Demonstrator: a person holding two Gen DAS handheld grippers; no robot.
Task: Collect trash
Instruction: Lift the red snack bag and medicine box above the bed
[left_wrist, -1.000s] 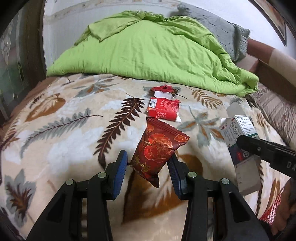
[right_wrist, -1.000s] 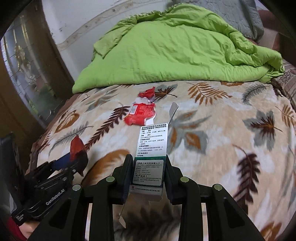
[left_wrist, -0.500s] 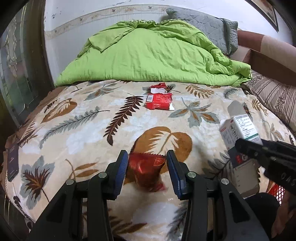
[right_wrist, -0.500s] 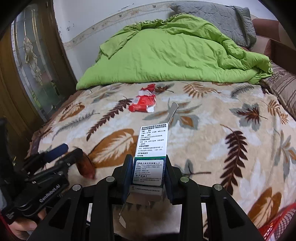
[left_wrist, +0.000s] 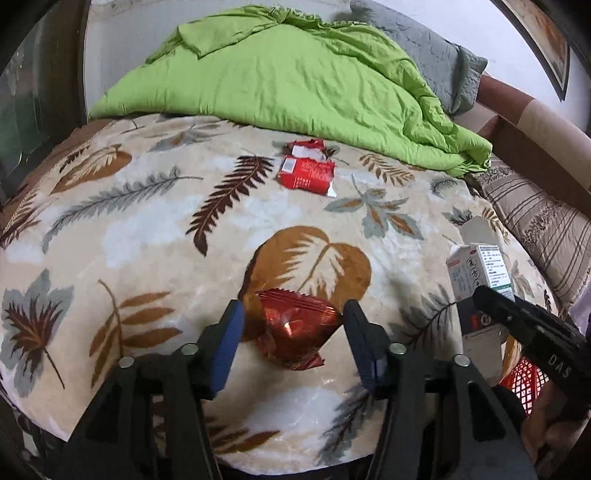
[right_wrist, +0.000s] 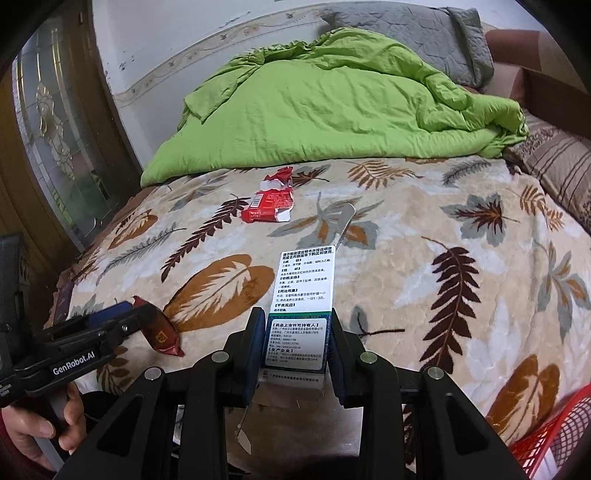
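Red foil is loosening between the jaws of the left gripper (left_wrist: 293, 332): the snack wrapper (left_wrist: 295, 332) is sitting in the gap, the blue pads are standing clear of its sides, and the jaws are opening. It seems to be dropping at the near edge of the bed (left_wrist: 147, 229). The red basket (right_wrist: 554, 432) is showing only as a mesh corner, off to the right of the bed's near edge, so a release here is likely landing the wrapper on the blanket or the floor rather than in the basket; whether a bin is standing below that edge cannot be told.

The right gripper (right_wrist: 295, 343) is clamping the white medicine box (right_wrist: 304, 291) by its lower end, jaws closed on it. Its long upper part and open flap are sticking out ahead, so a loose carton like this could be crushed or pivot out if swung quickly toward the basket.

One torn red packet (left_wrist: 308, 173) is lying farther up the bed, just below the green quilt (left_wrist: 295, 74), uncollected. Reaching for it with the box in the jaws risks knocking it under the quilt's fold.
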